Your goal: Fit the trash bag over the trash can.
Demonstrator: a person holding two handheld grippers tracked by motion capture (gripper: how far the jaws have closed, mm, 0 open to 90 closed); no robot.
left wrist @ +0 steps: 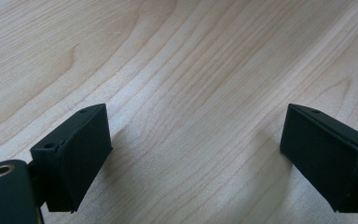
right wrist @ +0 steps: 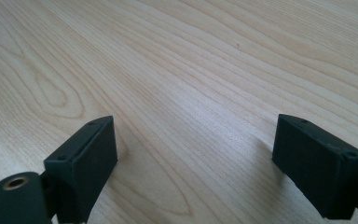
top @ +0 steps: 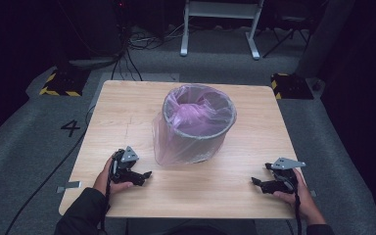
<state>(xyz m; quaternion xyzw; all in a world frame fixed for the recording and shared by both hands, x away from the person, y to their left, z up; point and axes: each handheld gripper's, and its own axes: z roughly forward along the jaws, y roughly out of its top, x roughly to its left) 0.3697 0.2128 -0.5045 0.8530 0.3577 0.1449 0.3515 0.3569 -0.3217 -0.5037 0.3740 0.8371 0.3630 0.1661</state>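
High view shows the left gripper (top: 144,175) and right gripper (top: 255,181) wide open, holding nothing, beside a bin (top: 198,125) on the table (top: 127,107).

Dim, dark-edged high view; both gripper views bright and sharp, fingers (left wrist: 74,154) casting soft shadows.

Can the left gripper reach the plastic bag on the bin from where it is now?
Probably yes. The left gripper rests open on the table, just beside the bin, and the loose bag hangs down on that near side with nothing between.
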